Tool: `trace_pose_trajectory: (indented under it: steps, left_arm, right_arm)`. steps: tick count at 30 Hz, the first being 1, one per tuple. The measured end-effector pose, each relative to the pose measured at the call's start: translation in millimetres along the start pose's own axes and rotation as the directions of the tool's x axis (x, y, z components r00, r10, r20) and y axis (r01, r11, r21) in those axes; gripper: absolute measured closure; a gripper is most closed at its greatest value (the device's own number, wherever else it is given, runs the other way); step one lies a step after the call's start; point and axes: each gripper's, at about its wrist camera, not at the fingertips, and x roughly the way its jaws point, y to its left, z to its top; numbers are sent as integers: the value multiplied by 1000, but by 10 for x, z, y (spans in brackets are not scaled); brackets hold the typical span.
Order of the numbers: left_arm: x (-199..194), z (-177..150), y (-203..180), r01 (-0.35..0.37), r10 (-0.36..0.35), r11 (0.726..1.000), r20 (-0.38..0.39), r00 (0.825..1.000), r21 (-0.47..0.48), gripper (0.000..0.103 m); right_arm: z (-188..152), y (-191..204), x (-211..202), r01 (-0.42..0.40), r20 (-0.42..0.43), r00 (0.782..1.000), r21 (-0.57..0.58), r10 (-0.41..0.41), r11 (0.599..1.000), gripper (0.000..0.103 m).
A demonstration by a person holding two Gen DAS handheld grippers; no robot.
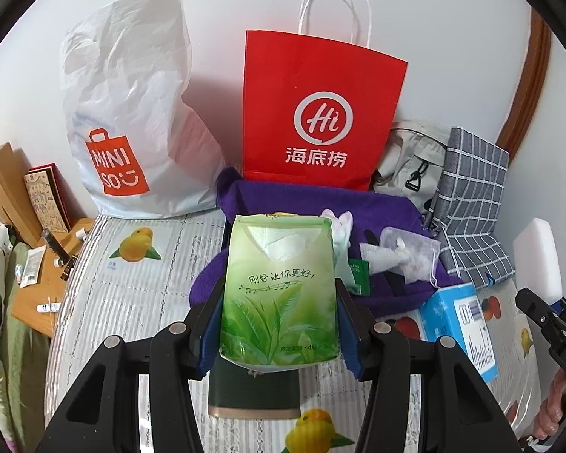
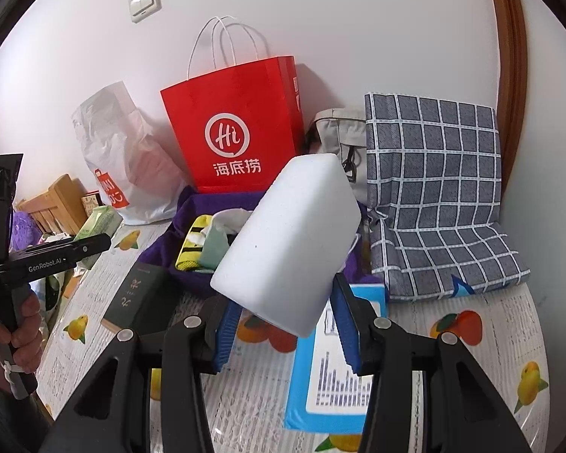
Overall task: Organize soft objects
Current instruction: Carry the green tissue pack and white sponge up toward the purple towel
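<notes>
Holding two soft things at once, both off the bed. Left gripper [image 1: 279, 324] is clamping partway closed on a green tissue pack [image 1: 279, 290], blue pads pressing its lower sides; the pack is standing upright above a dark green box [image 1: 253, 392] lying on the fruit-print bed cover [image 1: 132, 302]. Right gripper [image 2: 288, 324] is clamping partway closed on a white sponge block [image 2: 294, 241], gripping only its lower corner while most of the block is tilting up and left, past the fingers.

Risks from here:
- Sponge is being held by one end, so it is likely pivoting or squeezing out if the hand swings fast; it would be dropping onto the blue box [image 2: 332, 377] underneath.
- Tissue pack is slick plastic with air inside, so it is probably sliding down through the pads, especially with its open top flopping.
- Purple cloth [image 1: 381, 207] is already carrying socks and crumpled white bits [image 1: 403, 255]; setting more down there is risking knocking them off the pile.
- Red paper bag [image 1: 320, 113] and white shopping bag [image 1: 132, 113] are only leaning on the wall, so a bump is tipping them.
- Both grippers are working close together, so they are risking a collision.
</notes>
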Motion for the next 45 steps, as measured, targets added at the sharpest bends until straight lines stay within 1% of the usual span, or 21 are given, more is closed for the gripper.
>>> trace_pose_trajectory:
  steps: [3, 9, 12, 18, 23, 26, 32, 34, 36, 37, 41, 45]
  left_arm:
    - [13, 81, -16, -6, 6, 1000, 7, 1000, 8, 53]
    - [119, 273, -42, -21, 20, 1000, 20, 1000, 21, 53]
    - [246, 363, -32, -24, 24, 1000, 5, 1000, 9, 53]
    - [477, 522, -14, -3, 3, 1000, -16, 1000, -18, 53]
    - [637, 669, -32, 7, -8, 1000, -16, 1000, -27, 53]
    - [767, 736, -41, 25, -27, 999, -31, 999, -44, 53]
    - [1033, 755, -41, 21, -24, 998, -46, 999, -58, 53]
    - [1133, 742, -29, 13, -16, 998, -57, 998, -58, 53]
    - [1264, 736, 3, 7, -12, 998, -83, 996, -62, 53]
    - [1337, 747, 26, 1, -8, 998, -104, 995, -70, 53]
    - [1404, 778, 71, 3, -10, 997, -107, 994, -73, 53]
    - [1506, 759, 85, 10, -19, 997, -126, 992, -73, 53]
  right_arm:
    - [94, -21, 59, -15, -3, 1000, 3, 15, 1000, 57]
    - [290, -37, 195, -20, -8, 1000, -6, 20, 1000, 57]
    - [392, -46, 268, -19, -5, 1000, -14, 19, 1000, 57]
    - [561, -94, 472, -33, -19, 999, -12, 33, 999, 57]
    - [716, -104, 700, -43, -37, 998, -24, 43, 999, 57]
    - [822, -98, 811, -48, -33, 998, -25, 47, 999, 57]
    - [939, -65, 980, -78, -21, 997, -21, 77, 997, 57]
    - [923, -71, 1074, -81, -34, 996, -23, 81, 996, 57]
    - [890, -95, 1211, -80, -63, 995, -23, 78, 997, 57]
    - [872, -111, 1306, -75, -91, 993, -23, 73, 997, 57]
    - [808, -193, 1527, -75, -154, 985, -3, 74, 997, 57]
    - [735, -244, 1676, -60, -195, 979, -7, 57, 998, 57]
